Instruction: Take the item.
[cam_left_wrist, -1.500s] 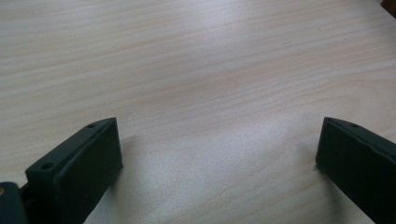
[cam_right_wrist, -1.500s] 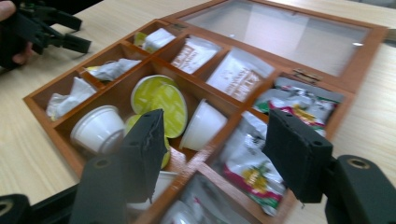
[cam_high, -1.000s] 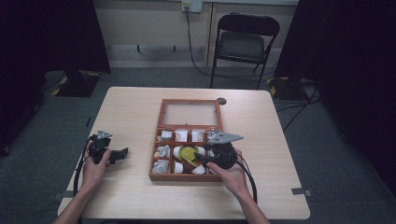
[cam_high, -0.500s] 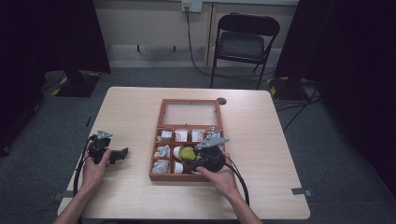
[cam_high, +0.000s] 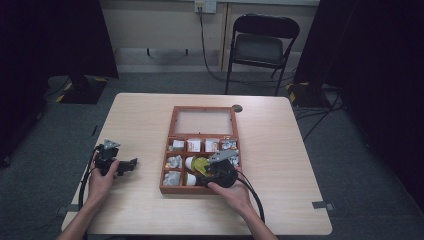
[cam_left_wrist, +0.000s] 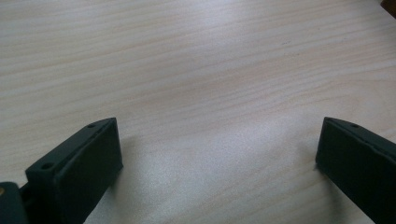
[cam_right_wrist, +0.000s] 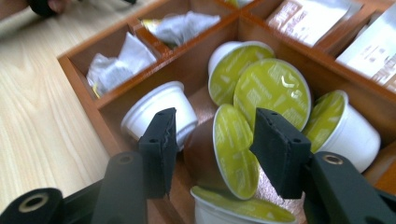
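Observation:
A wooden compartment box (cam_high: 172, 150) lies in the middle of the table with its glass lid (cam_high: 204, 121) folded back. My right gripper (cam_high: 200, 169) reaches into a front compartment full of coffee capsules. In the right gripper view its jaws (cam_right_wrist: 215, 121) have just been closing and stand on either side of a brown capsule with a green foil top (cam_right_wrist: 201, 154). A thin gap still shows at the left pad. A white capsule (cam_right_wrist: 161, 105) lies behind that jaw. My left gripper (cam_high: 129, 165) rests on the table left of the box, jaws wide (cam_left_wrist: 219, 154) over bare wood.
More green-topped capsules (cam_right_wrist: 271, 86) crowd the same compartment. Neighbouring compartments hold crumpled sachets (cam_right_wrist: 114, 63) and flat packets (cam_right_wrist: 308, 18). The box wall (cam_right_wrist: 107, 100) stands just left of the jaws. A folding chair (cam_high: 260, 45) stands beyond the table.
My right gripper has moved left and down from the box's right side into the capsule compartment, and its jaws have narrowed around the brown capsule. The left gripper has not moved.

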